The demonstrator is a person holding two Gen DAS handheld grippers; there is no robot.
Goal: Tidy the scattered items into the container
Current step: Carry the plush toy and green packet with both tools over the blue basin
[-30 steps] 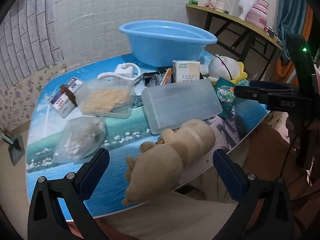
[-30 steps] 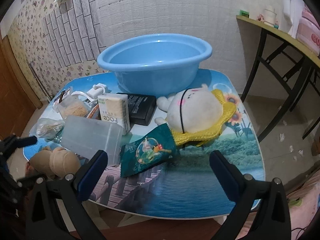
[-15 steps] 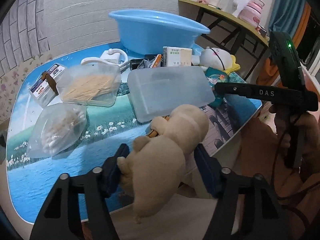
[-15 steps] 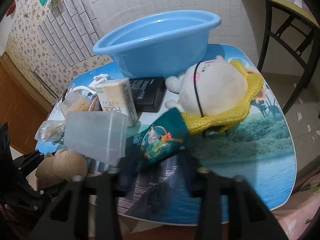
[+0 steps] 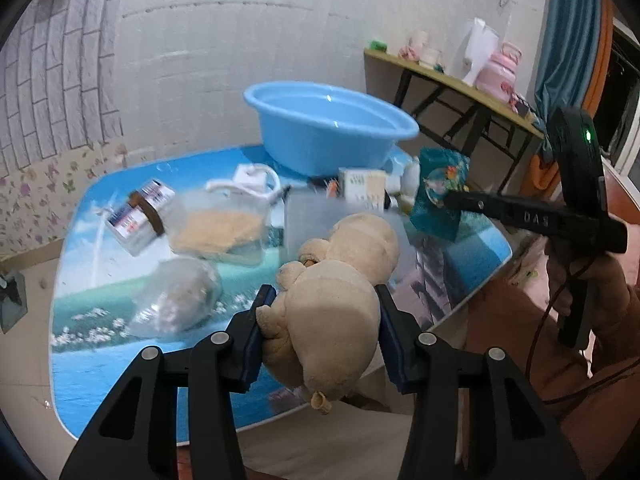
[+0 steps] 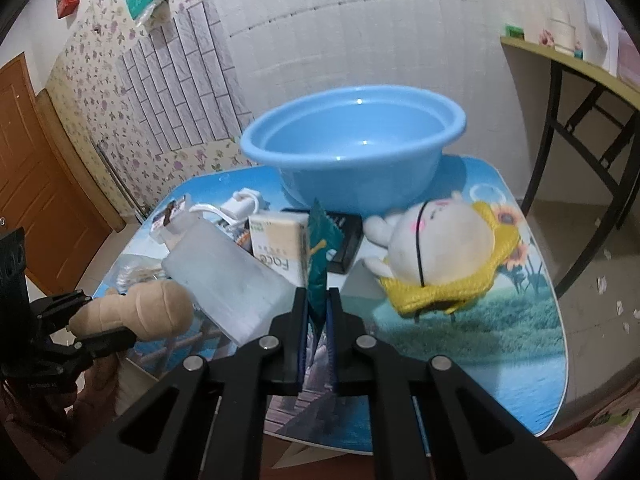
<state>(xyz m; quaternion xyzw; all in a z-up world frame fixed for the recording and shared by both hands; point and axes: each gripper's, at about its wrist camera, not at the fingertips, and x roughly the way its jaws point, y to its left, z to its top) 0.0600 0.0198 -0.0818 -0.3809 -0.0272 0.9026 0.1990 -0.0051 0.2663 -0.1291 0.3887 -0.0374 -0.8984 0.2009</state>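
The tan plush toy (image 5: 332, 312), soft and lumpy, sat clamped in the left hand-held gripper (image 5: 324, 332), whose blue-padded jaws had just been closing onto its body; it hung at the near edge of the tabletop (image 5: 100, 344). The right hand-held gripper (image 6: 318, 320) had its jaws pressed together on a flat teal foil packet (image 6: 318, 264), held edge-on and upright, the jaws having just closed on it.

The round, smooth blue plastic basin (image 6: 356, 148) stood at 12 o'clock from both, on the far side of the tabletop. Between the right hand-held gripper and the basin stood a cream carton (image 6: 276, 248) and, behind it, a dark flat box (image 6: 346, 240). At 2 o'clock lay a white plush doll with a yellow knitted wrap (image 6: 436, 256). At 10 o'clock a frosted translucent plastic box (image 6: 228, 276) lay tilted, hiding much of what was behind it.

From the left wrist view, a clear tub of pale sticks (image 5: 220, 228) lay at 11 o'clock, with a small labelled pack bound by a brown band (image 5: 140, 216) further left and a crumpled clear bag (image 5: 180, 300) at 9 o'clock; its contents were blurred. A white looped object (image 5: 252, 180) lay near the basin, partly covered. The glossy tabletop bore a printed landscape.
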